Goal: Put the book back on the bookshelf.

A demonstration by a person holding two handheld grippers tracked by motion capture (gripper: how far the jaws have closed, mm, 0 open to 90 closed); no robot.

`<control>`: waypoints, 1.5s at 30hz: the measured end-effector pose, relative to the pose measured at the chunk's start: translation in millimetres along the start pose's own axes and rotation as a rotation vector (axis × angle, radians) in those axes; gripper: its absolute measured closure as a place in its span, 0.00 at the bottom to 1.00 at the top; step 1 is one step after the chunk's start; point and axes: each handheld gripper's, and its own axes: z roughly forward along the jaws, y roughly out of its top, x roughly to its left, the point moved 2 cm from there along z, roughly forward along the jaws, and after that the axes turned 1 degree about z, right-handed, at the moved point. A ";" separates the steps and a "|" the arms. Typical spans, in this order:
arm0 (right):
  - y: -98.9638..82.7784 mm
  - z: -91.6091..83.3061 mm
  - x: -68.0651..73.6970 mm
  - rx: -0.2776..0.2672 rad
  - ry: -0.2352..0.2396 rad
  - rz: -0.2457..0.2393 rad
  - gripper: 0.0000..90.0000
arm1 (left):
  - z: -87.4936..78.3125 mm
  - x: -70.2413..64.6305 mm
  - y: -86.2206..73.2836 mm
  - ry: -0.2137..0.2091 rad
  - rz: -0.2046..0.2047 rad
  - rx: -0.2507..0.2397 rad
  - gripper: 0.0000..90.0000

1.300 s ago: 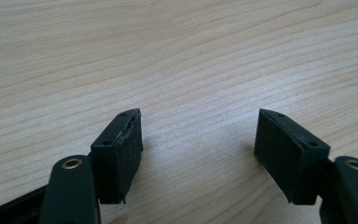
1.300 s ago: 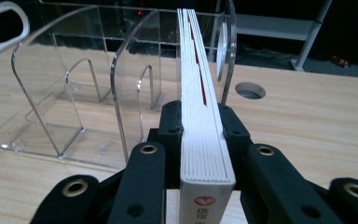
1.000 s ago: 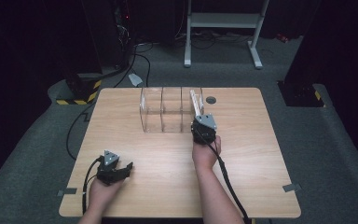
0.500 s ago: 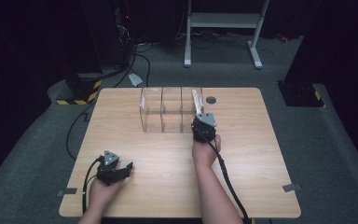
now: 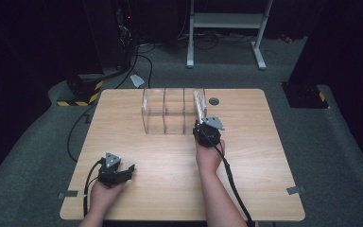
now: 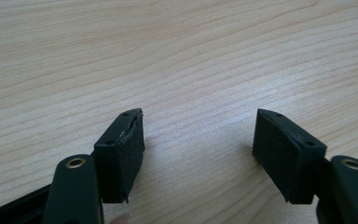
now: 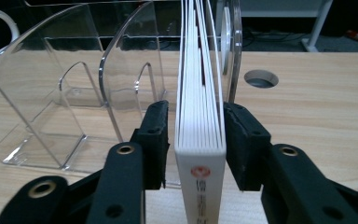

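The wooden table [image 5: 246, 189] holds a clear file rack [image 7: 65, 107] with a white book [image 7: 200, 140] standing upright in its rightmost slot, long side running away from the right gripper [image 7: 193, 140]. Its jaws have just been opening (a thin gap shows each side). The left gripper [image 6: 198, 144] rests far off, open and empty.

We see two black hand-held tools, each trailing a black cable. The left tool [image 5: 116, 170] carries a grey three-cornered plate on top, and so does the right tool [image 5: 207, 131]. Each has two black arms with a brass-ringed hole near the tip and a blocky black pad fixed by small dark screws. The left tool's pad [image 6: 123, 149] at 9 o'clock looks frayed along its edge. Both forearms are bare, without sleeves.
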 end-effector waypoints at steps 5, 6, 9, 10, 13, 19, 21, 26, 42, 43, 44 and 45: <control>-10.7 -8.2 -4.4 0.010 0.027 -0.006 0.66 | 0.0 0.0 0.0 0.000 0.000 0.000 0.38; -12.4 -10.0 -5.3 0.012 0.036 0.001 0.66 | 0.0 0.0 0.0 0.000 0.001 0.000 0.38; -14.9 -12.8 -6.6 0.015 0.050 0.010 0.66 | 0.0 0.0 0.0 0.000 0.001 0.000 0.38; -17.0 -14.7 -6.9 0.016 0.062 0.005 0.67 | 0.1 0.0 0.0 0.001 0.000 -0.001 0.38; -18.7 -17.0 -7.1 0.011 0.064 -0.002 0.71 | 0.0 0.0 0.0 0.000 0.000 0.000 0.38; -20.5 -18.5 -10.6 0.011 0.059 0.012 0.78 | 0.0 0.0 0.0 0.000 0.000 0.000 0.38; -21.0 -18.8 -10.6 0.007 0.048 0.014 0.80 | 0.0 0.0 0.0 0.000 0.000 0.000 0.38; -21.3 -19.0 -10.1 0.003 0.027 0.034 0.80 | 0.0 0.0 0.0 0.000 0.001 0.000 0.37; -19.9 -14.4 -5.8 0.008 0.035 0.106 0.77 | 0.0 0.0 0.0 0.000 0.001 0.000 0.38; -19.7 -14.4 -5.9 0.010 0.037 0.109 0.77 | 0.0 0.0 0.0 0.000 0.001 0.000 0.38; -19.5 -14.5 -6.0 0.014 0.039 0.110 0.76 | 0.0 0.0 0.0 0.000 0.001 0.000 0.38; -19.5 -14.5 -6.0 0.014 0.039 0.110 0.76 | 0.0 0.0 0.0 0.000 0.001 0.000 0.37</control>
